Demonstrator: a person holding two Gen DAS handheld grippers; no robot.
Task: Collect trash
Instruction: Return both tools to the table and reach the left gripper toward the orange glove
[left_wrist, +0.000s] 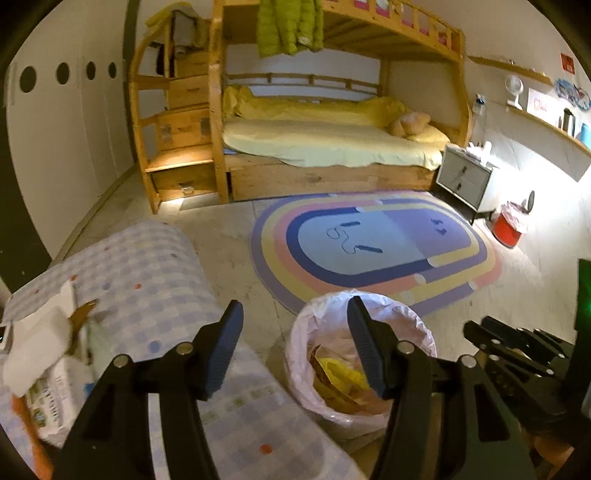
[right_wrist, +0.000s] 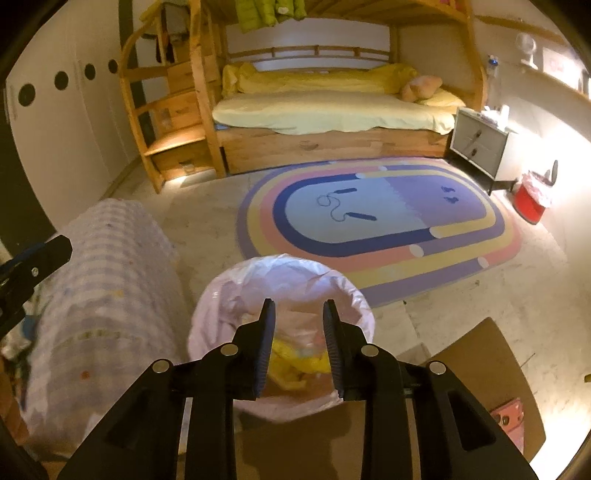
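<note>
We hold both tongs over a lined trash bin (right_wrist: 280, 332) that stands on the bare floor at the near edge of the oval rug (right_wrist: 380, 221). The left gripper (left_wrist: 295, 347) has its jaws spread wide with nothing between them; its right finger crosses in front of the bin's pale pink liner (left_wrist: 406, 325). The right gripper (right_wrist: 299, 347) hangs directly above the bin's mouth, jaws parted and empty. Inside the bin we see yellow wrappers (right_wrist: 299, 363) and some brownish scraps (left_wrist: 340, 400).

Just left of the bin lies a bulky roll of blue-checked cloth (left_wrist: 147, 280), pressing close to its side. On that cloth, farther from the bin, sit white paper (left_wrist: 37, 347) and a printed packet (left_wrist: 55, 398). To the right of the bin, a brown cardboard sheet (right_wrist: 480, 369) lies on the floor with a pink item (right_wrist: 511, 417) on it.

Beyond the bin, across the rug, stands the wooden bunk bed (right_wrist: 332, 140) with yellow bedding. A grey nightstand (right_wrist: 478, 146) and a red bin (right_wrist: 532, 203) stand past the rug's far right end.
</note>
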